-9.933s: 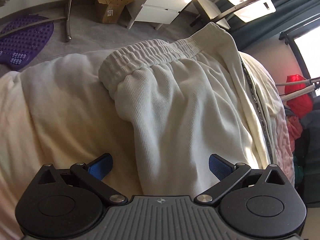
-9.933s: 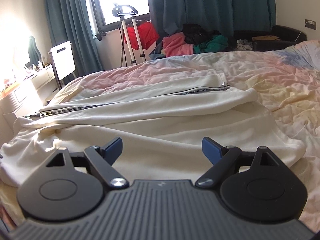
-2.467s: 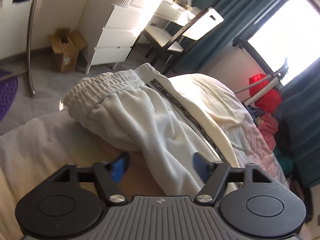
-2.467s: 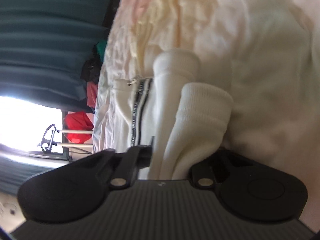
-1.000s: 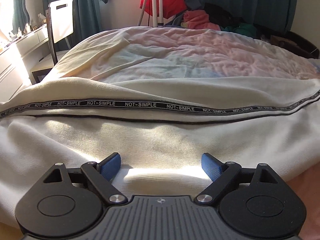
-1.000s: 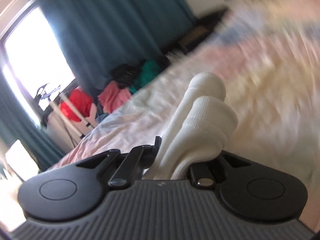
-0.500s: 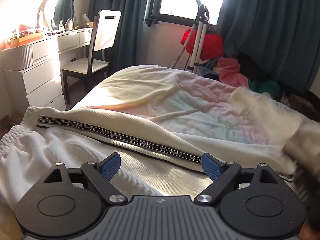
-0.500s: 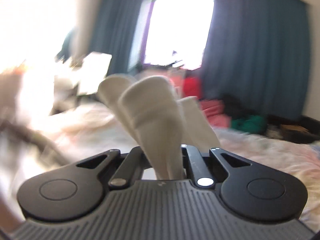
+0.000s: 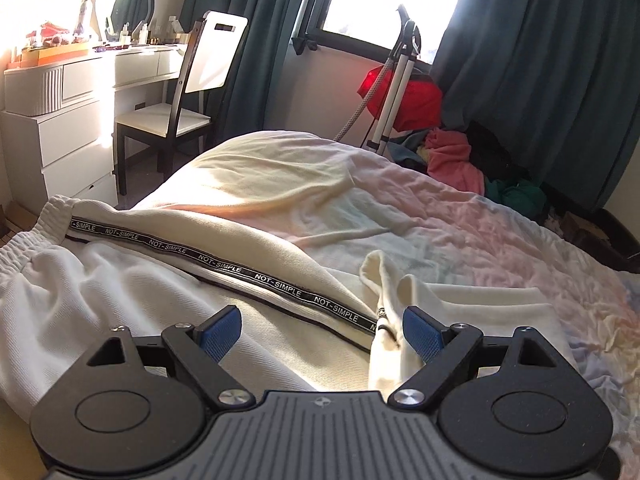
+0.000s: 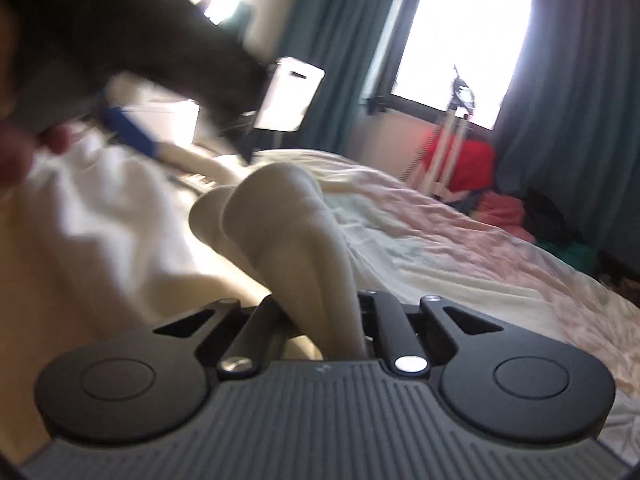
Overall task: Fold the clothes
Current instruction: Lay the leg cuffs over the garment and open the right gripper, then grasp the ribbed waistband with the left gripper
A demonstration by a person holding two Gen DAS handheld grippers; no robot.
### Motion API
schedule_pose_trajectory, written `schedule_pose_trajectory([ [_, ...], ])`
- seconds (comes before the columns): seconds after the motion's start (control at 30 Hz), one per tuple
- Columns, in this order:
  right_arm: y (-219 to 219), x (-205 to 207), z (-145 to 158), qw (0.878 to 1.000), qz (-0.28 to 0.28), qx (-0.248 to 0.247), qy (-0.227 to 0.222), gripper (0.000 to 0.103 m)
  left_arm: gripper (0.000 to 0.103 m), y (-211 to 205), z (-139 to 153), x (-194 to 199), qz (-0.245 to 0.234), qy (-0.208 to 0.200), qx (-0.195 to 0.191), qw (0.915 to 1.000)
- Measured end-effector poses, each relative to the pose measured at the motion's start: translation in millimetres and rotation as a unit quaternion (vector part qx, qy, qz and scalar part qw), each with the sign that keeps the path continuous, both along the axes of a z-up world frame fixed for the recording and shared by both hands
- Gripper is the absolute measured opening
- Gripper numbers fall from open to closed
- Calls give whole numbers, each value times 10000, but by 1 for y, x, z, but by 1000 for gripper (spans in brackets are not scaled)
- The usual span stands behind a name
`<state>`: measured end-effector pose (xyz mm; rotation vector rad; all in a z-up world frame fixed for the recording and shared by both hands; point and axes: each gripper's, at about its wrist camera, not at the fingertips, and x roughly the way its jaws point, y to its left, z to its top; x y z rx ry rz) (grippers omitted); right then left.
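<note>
Our right gripper (image 10: 320, 320) is clamped tight on the bunched cuffs (image 10: 276, 216) of the cream trousers (image 9: 132, 288), and it has swung them right up the bed: a couple of seconds ago those cuffs were pinched low over the far end, and now they ride above the legs, heading for the waistband (image 9: 28, 236). Our left gripper (image 9: 320, 330) hovers with its blue pads (image 9: 218, 332) spread wide, holding nothing; a second ago it looked down on flat cloth, and now the carried cuffs have arrived just by its right pad. The trousers lie along the near edge of the bed (image 9: 460, 236), the NOT-SIMPLE stripe (image 9: 224, 270) running across them. So we judge the lengthwise fold is half made: the hems are over, not yet laid down. Beyond sit the white chair (image 9: 200, 92) and the heap of laundry (image 9: 452, 156).
</note>
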<state>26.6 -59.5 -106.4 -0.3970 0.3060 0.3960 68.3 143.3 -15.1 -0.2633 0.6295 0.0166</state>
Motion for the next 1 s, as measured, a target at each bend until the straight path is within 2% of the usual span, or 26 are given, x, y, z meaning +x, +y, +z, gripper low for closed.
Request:
schedule_pose_trajectory([
  [0.1, 0, 1, -13, 9997, 7, -24, 225, 11, 89, -4, -2, -2, -135, -68, -43, 9999],
  [0.23, -5, 9, 5, 9981, -79, 198, 582, 15, 89, -15, -8, -3, -395, -52, -25, 9992],
  [0.3, -10, 12, 14, 9947, 7, 295, 990, 27, 89, -21, -10, -5, -538, -49, -26, 9985],
  [0.37, -20, 9, 23, 9905, 96, 392, 1312, 35, 89, -27, -12, -7, -670, -53, -8, 9977],
  [0.43, -35, 2, 32, 9851, 232, 571, 1608, 56, 89, -34, -15, -11, -794, -32, 35, 9968],
  [0.47, -45, -4, 37, 9822, 305, 699, 1717, 70, 89, -37, -16, -13, -842, -6, 74, 9964],
  [0.57, -76, -18, 52, 9786, 313, 1005, 1767, 71, 89, -49, -22, -18, -984, 52, 291, 9947],
  [0.73, -132, -21, 65, 9778, -390, 1506, 1406, 71, 89, -72, -37, -21, -882, 245, 1027, 9905],
  [0.87, -169, 5, 52, 9662, -1342, 1792, 1280, 71, 89, -85, -54, -20, -875, 452, 1437, 9847],
  [1.0, -188, 34, 23, 9492, -1837, 1851, 1762, 71, 93, -86, -58, -18, -797, 528, 1412, 9853],
])
